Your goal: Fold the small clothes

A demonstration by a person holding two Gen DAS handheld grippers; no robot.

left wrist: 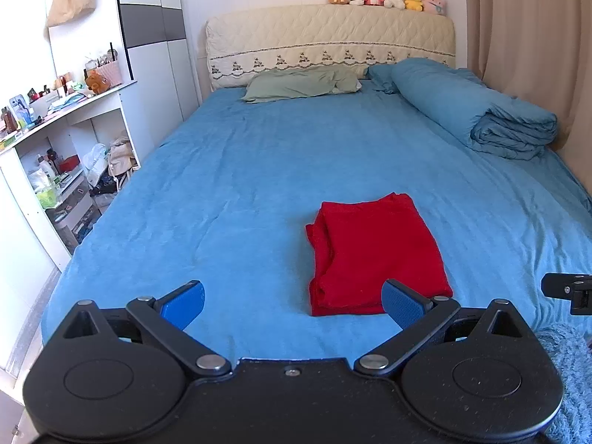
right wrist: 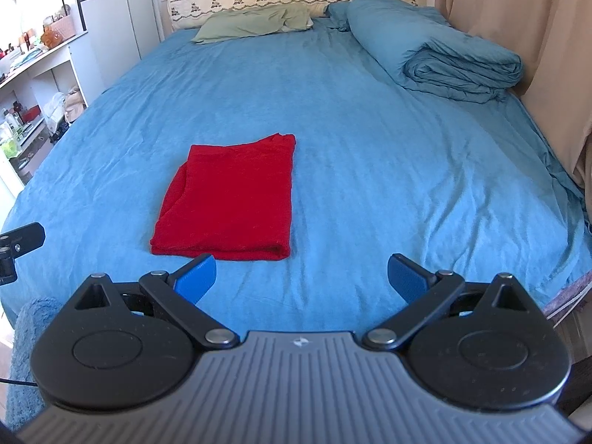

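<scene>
The red cloth (left wrist: 373,255) lies folded into a neat oblong on the bed (left wrist: 259,170), near the foot edge, layered edges showing along its left side. The main risk, as I judge it, is undoing that fold: if a pad snags only the top layer at the near hem, lifting would peel the stack open rather than carry it. A second risk is the plush sheet — a low pinch could gather sheet along with cloth and drag both. If another fold is meant, a grip by one claw alone would likely skew the oblong.

Both claws are spread wide and hold nothing. The left claw (left wrist: 294,305) hovers over the foot of the bed; the cloth sits at about 1 o'clock from it, its near hem just beyond the right pad (left wrist: 403,303), which overlaps the cloth's near right corner in that view — whether it touches I cannot tell.

From the right claw (right wrist: 301,277) the cloth lies at about 11 o'clock, its near hem just past the left pad (right wrist: 198,277), seemingly apart from it. Each claw's body pokes into the other's view at the edge.
</scene>
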